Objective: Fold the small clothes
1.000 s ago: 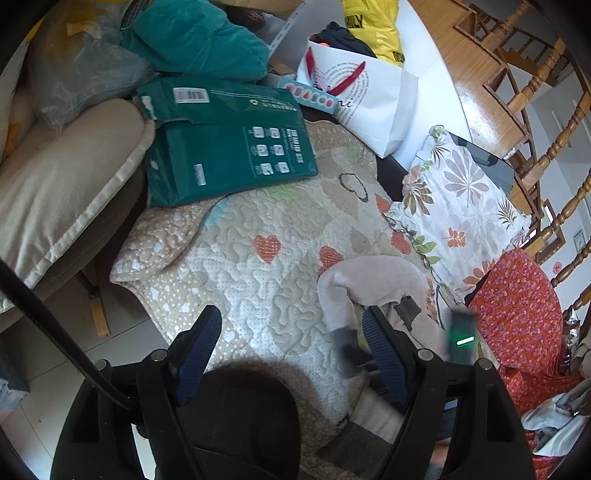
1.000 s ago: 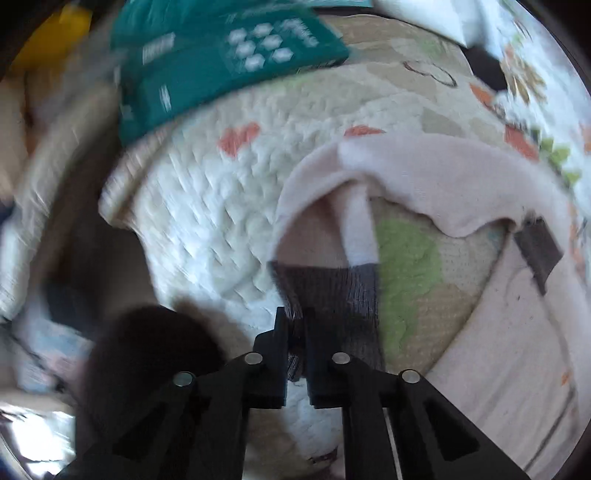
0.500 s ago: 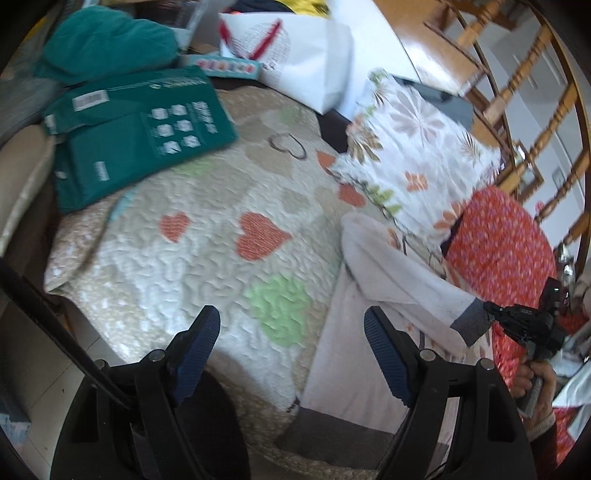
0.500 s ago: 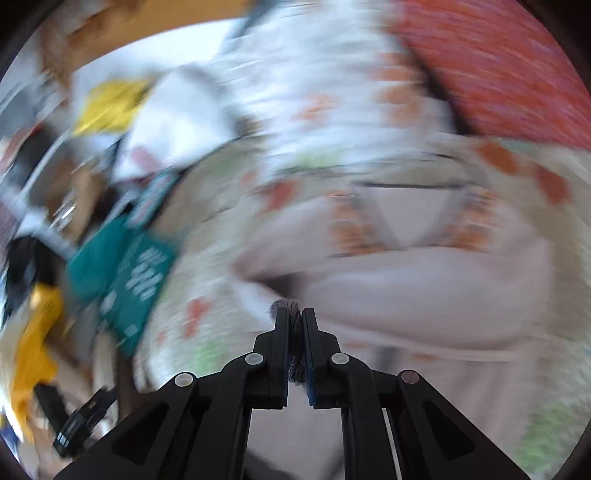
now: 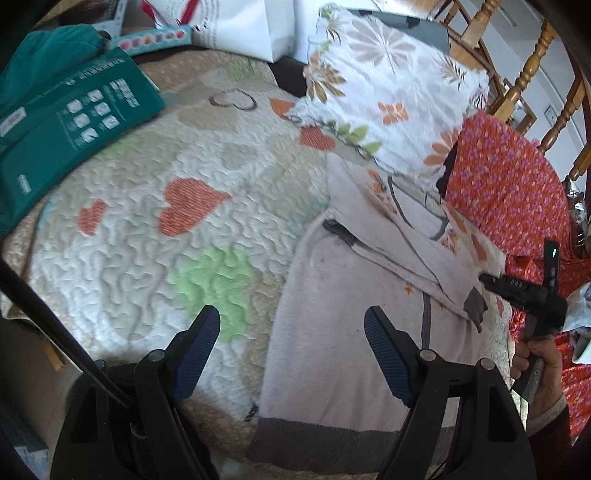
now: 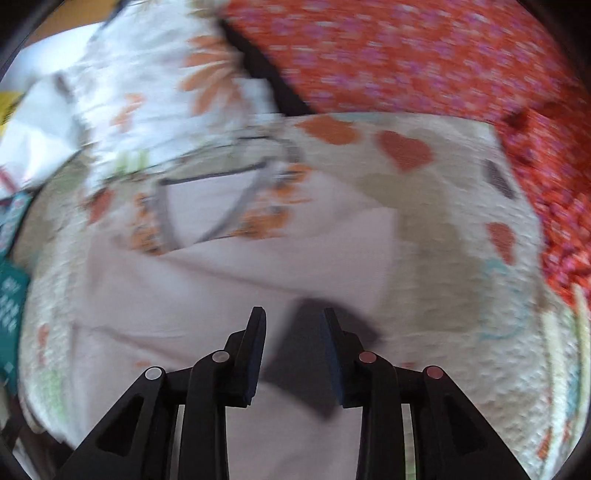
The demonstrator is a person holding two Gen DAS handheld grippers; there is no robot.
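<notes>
A small pale pink top (image 5: 343,314) with grey cuffs and hem lies on the heart-patterned quilt (image 5: 155,206). One sleeve is folded across its body, its grey cuff (image 5: 474,304) at the right edge. My left gripper (image 5: 291,332) is open and empty above the top's lower left part. My right gripper (image 5: 484,278) is at the cuff, seen from the left wrist view. In the blurred right wrist view the right gripper (image 6: 293,321) is open, with the grey cuff (image 6: 314,354) lying between its fingers on the top (image 6: 221,288).
A green package (image 5: 62,122) lies on the quilt's far left. A floral pillow (image 5: 388,92) and a red flowered cloth (image 5: 509,184) border the quilt at the right. A white bag (image 5: 243,26) and wooden chairs (image 5: 524,74) stand behind.
My right gripper carried the sleeve cuff across the top to its right side, then opened and let it go. My left gripper moved right, over the top.
</notes>
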